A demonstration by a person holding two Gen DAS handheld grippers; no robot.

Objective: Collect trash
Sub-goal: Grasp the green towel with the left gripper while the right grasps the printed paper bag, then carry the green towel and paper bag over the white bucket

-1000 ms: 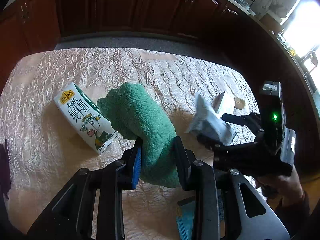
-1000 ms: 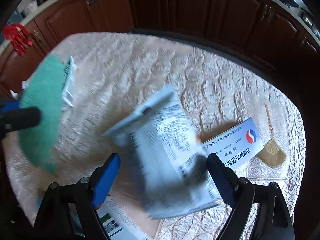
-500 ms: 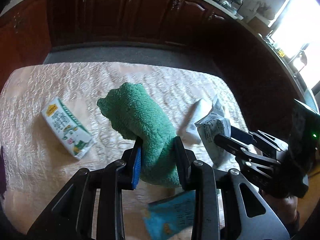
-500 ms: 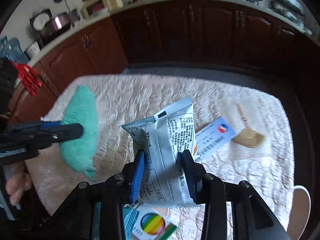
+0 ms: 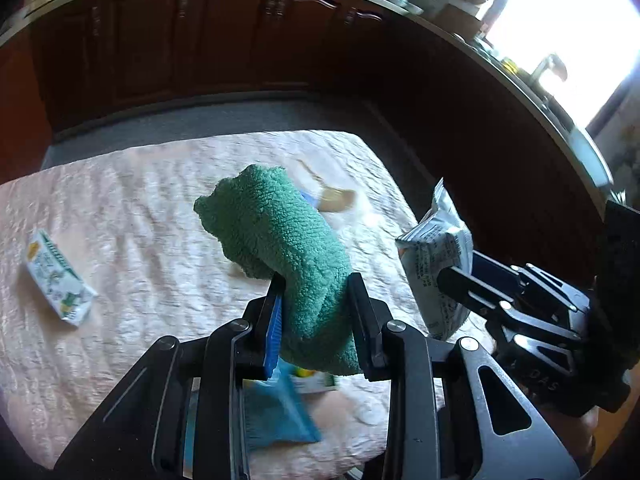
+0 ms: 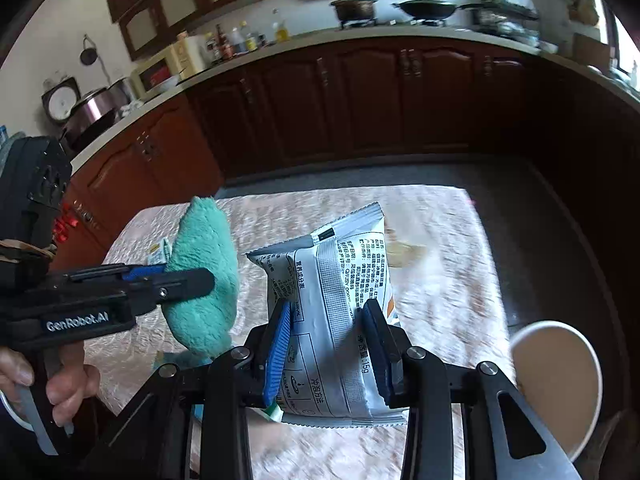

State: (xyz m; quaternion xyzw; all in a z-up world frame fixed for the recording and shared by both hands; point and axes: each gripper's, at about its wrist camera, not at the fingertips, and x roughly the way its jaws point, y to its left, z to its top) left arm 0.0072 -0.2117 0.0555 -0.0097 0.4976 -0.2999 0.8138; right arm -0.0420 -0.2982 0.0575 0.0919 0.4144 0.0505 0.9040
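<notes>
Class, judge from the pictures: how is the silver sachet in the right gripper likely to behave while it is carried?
The silver sachet is probably light and limp: its film creases between the right gripper pads. Its glossy surface may slip. It juts well above the pads, so it might flap.

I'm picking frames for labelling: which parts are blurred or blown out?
Left wrist view: the window is blown out white, the milk carton and tablecloth are motion-smeared, the green cloth is sharp. Right wrist view: the sachet print is readable, the tablecloth streaks, and the counter bows from the fisheye.
</notes>
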